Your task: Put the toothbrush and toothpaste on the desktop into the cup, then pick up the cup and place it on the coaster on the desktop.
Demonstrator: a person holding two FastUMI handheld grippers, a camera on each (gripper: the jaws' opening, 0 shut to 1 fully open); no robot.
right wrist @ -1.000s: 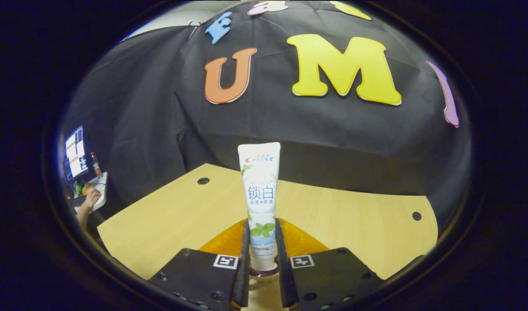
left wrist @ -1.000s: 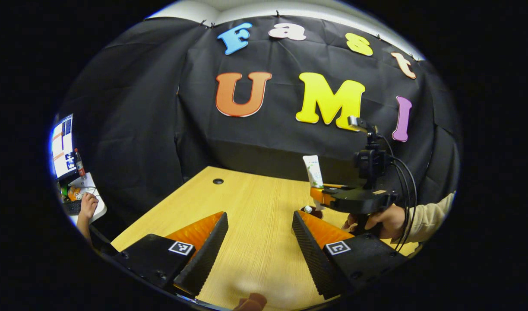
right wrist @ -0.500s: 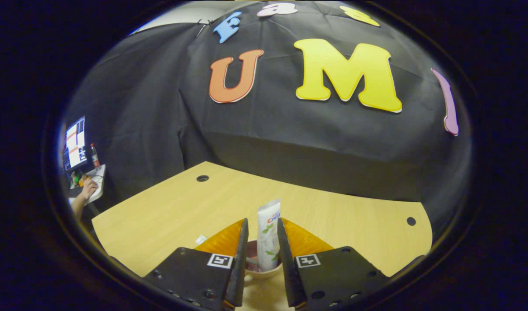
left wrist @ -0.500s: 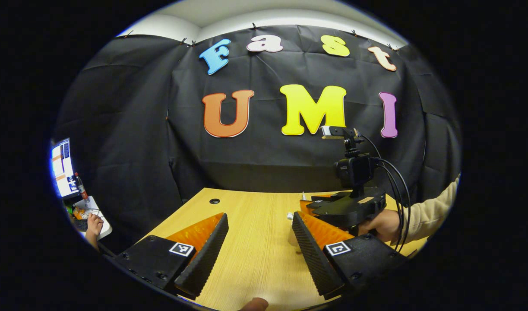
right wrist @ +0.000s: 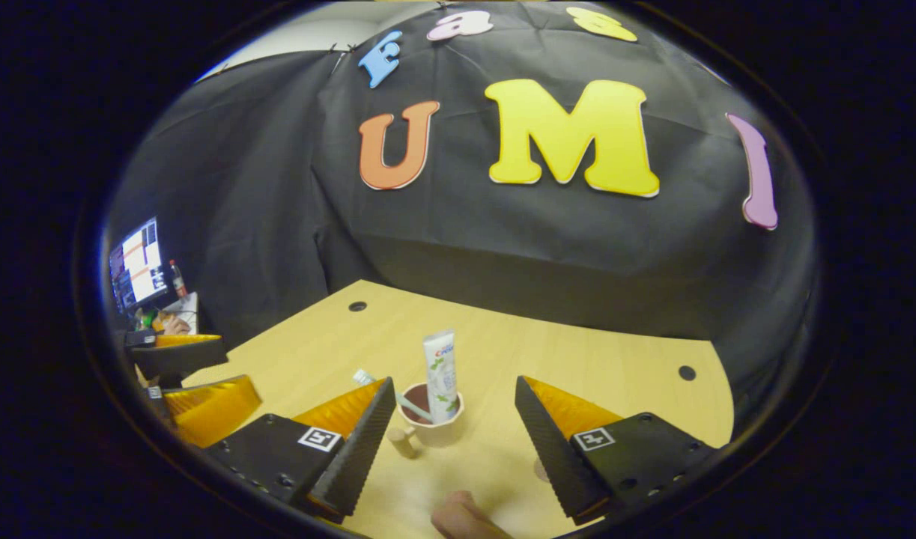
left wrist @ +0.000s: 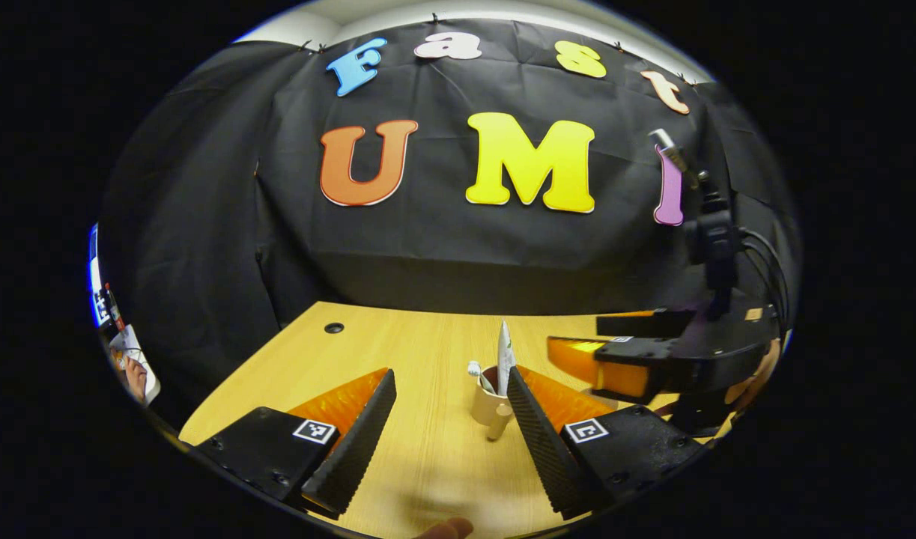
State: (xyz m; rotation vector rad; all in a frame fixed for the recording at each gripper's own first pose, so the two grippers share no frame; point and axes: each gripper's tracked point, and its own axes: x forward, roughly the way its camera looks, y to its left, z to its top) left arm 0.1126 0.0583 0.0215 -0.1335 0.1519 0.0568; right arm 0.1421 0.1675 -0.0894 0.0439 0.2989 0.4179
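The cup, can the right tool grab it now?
Probably yes. The right tool is open and the cup sits on the desk just ahead between its fingers, though the toothpaste sticks up from it.

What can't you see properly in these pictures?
- Coaster: right gripper view shows just a pale sliver by the right gripper's finger, which hides the rest; can't confirm it's the coaster.
- Toothbrush: its handle end sinks inside the cup, hidden by the rim.
- Toothpaste: in left gripper view it's edge-on, so its front can't be seen.
- Cup's right side: covered by the left gripper's finger in left gripper view.
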